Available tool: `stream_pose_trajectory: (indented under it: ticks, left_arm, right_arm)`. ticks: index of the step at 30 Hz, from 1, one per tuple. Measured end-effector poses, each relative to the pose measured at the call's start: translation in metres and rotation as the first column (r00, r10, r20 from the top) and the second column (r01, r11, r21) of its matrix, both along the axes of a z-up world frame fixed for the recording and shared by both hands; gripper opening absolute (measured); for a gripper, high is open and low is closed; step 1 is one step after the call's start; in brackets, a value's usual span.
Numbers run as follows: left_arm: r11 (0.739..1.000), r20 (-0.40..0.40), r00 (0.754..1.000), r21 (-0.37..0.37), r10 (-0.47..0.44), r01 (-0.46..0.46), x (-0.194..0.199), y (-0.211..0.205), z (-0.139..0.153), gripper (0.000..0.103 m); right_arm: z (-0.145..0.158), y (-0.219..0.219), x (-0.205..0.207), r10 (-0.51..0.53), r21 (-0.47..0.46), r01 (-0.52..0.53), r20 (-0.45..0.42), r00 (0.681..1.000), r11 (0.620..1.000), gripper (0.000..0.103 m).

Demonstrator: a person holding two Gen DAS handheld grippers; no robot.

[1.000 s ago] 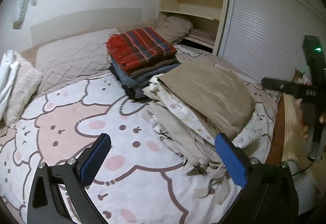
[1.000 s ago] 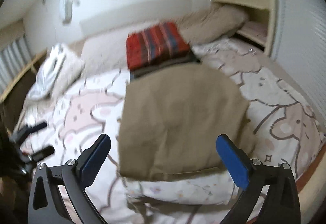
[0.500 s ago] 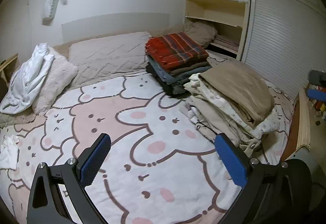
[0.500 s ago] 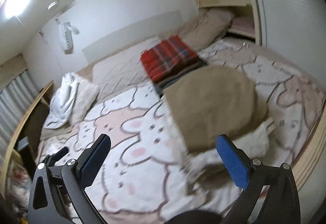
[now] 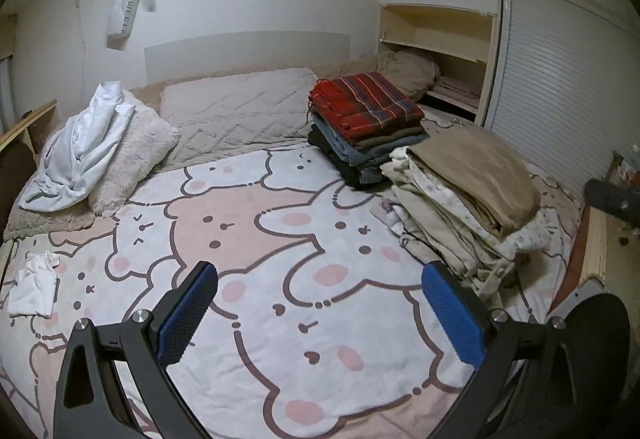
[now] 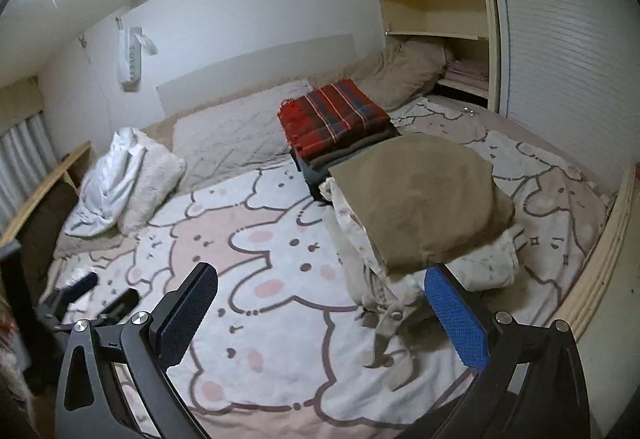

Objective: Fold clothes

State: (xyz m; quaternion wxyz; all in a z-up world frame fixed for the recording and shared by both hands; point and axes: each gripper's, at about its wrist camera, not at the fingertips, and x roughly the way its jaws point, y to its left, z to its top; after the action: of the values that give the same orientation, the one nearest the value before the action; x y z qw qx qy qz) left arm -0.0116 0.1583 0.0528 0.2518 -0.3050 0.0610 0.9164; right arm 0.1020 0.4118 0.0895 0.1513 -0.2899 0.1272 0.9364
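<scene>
Two stacks of folded clothes stand on the bed's right half. The far stack is topped by a red plaid piece. The near stack is topped by a tan piece. A crumpled white garment lies on a fluffy pillow at the far left. A small white piece lies at the left edge. My left gripper is open and empty above the bedspread. My right gripper is open and empty, just in front of the near stack. The left gripper also shows in the right wrist view.
The bunny-print bedspread covers the bed. A long quilted pillow lies at the headboard. An open shelf niche and a slatted door are on the right. A wooden bed edge runs along the right side.
Both grippers have pulled back and away from the near stack, so more of the bed shows. Both stayed open and empty. The stacks have not moved.
</scene>
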Motion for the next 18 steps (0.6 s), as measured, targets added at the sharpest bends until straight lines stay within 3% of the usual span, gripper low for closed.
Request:
stream_pose_trajectory:
  ticks: [10,18]
  left_arm:
    - [0.999,-0.014,1.0,-0.038,0.004,-0.004,0.021,-0.007,-0.007,0.102]
    - [0.998,-0.02,0.999,-0.046,0.044,-0.045,0.023,-0.019,-0.01,0.102]
  right_arm:
    - [-0.03,-0.01,0.003,-0.024,0.149,0.02,0.024,0.999,0.989,0.103]
    - [-0.055,-0.026,0.001,0.016,0.206,-0.023,0.031,0.999,0.978,0.103]
